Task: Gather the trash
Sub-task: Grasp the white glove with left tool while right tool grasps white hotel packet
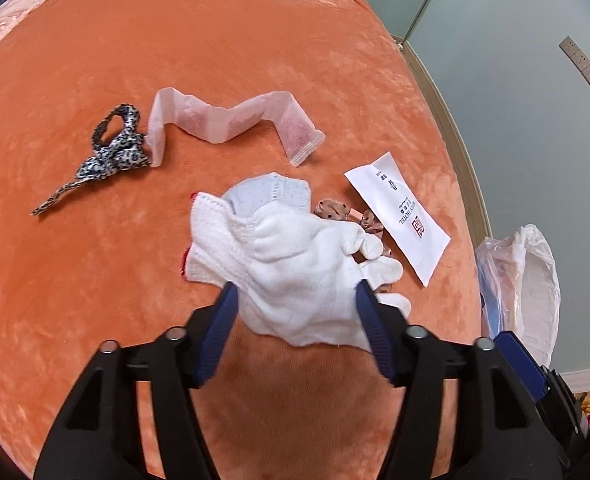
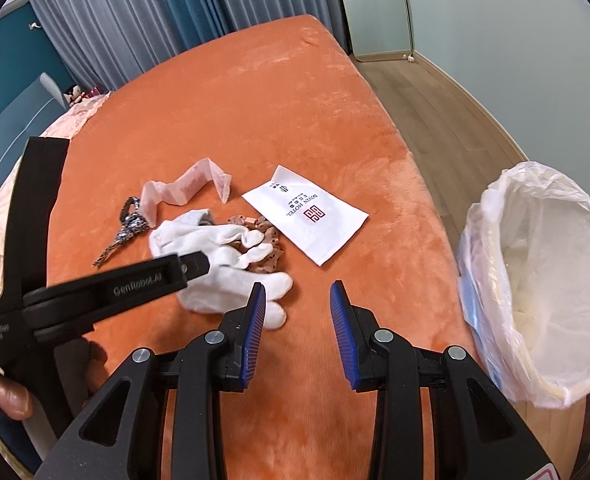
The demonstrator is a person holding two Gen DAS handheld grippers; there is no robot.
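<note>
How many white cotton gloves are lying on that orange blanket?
2, overlapping in one pile at the blanket's middle: one white knit glove on top between the left claw's fingers, another beneath it. More may be hidden underneath.

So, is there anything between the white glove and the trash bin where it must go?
Nothing visible blocks it. The white glove lies between the left gripper's open fingers; toward the trash bin beside the bed is only bare blanket and the open right gripper.
</note>
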